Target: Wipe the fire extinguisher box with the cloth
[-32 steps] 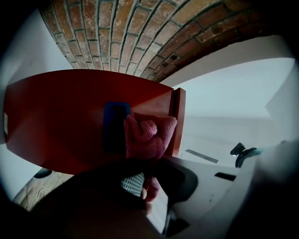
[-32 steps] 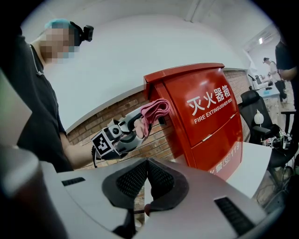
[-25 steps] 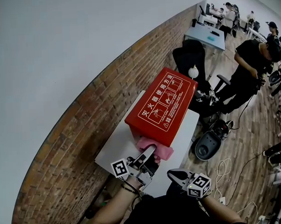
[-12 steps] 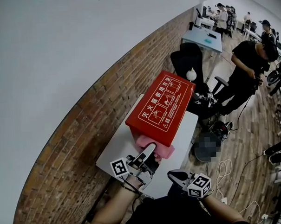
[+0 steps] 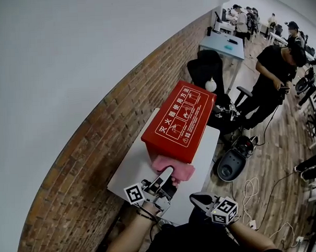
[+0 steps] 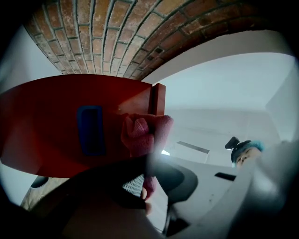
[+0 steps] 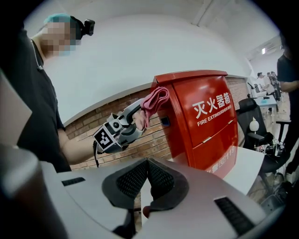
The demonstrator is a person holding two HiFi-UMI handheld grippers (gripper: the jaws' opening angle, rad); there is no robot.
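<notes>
**Ops:** Where's the box relative to your tongs?

**Me:** The fire extinguisher box (image 5: pixel 180 122) lies flat on the desk (image 5: pixel 132 164), straight ahead of my left tongs (image 5: pixel 167 175). Its long axis runs away from me, parallel to the brick wall (image 5: pixel 96 151) on the box's far side. The left tongs are the nearer ones. They're clamped on the pink cloth (image 6: pixel 142 133), and the cloth is pressed against the box's near end face. It sits high on that face, between the blue recess (image 6: pixel 91 130) and the corner edge.

**Ops:** Right side?

**Me:** The right tongs (image 7: pixel 146 173) are pinched together with nothing between them. I'm holding them back from the box's near end, off to its room side and well apart from it.

**Ops:** So what does the next stroke turn on?

**Me:** My read is that the near end is a short face. A stroke there goes across the box's long axis, and a stroke along the lid goes away from me. The left tongs do either one.

**Ops:** Anything changed over the last second?

**Me:** Barely. The cloth is on the same patch of the near end and the left tongs have hardly shifted. The right tongs are parked in the same spot. The head view has tilted slightly, so the box sits a touch differently in frame.
</notes>
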